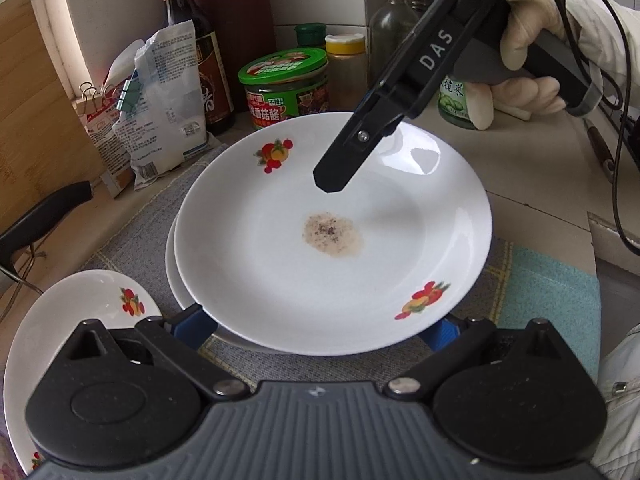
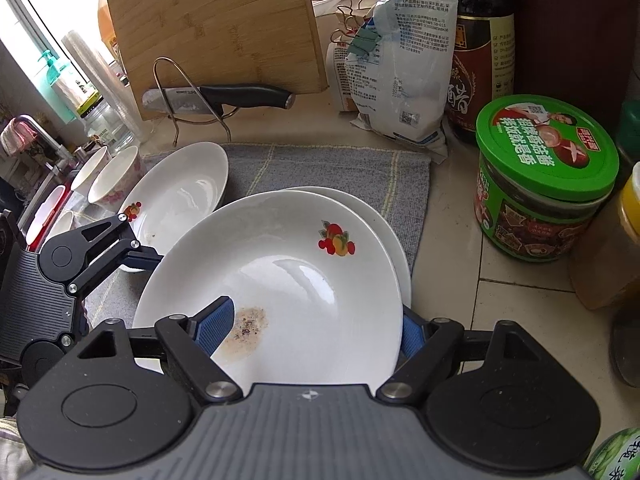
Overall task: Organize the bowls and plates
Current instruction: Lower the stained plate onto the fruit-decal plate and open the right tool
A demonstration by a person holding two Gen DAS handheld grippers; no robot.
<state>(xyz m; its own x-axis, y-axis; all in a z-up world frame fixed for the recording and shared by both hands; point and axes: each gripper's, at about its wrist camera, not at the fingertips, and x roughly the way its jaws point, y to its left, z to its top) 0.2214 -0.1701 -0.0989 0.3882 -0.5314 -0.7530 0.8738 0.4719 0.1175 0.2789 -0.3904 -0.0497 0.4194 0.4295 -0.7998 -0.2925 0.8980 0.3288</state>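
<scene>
A white plate (image 1: 332,236) with fruit prints and a brown food stain lies on top of a second white plate (image 1: 180,292) on a grey mat. It also shows in the right wrist view (image 2: 280,280). My right gripper (image 2: 316,330) straddles its near rim, one blue pad above and one below, gripping the plate. It also shows in the left wrist view (image 1: 340,176). My left gripper (image 1: 320,330) is open, its blue pads wide apart under the plate's near edge. A third plate (image 2: 176,196) lies to the left.
A green-lidded jar (image 2: 540,176), sauce bottles (image 1: 192,40) and clipped bags (image 2: 404,64) stand behind the plates. A knife (image 2: 216,96) rests on a wire rack before a wooden board (image 2: 216,24). Two bowls (image 2: 112,176) sit at the far left.
</scene>
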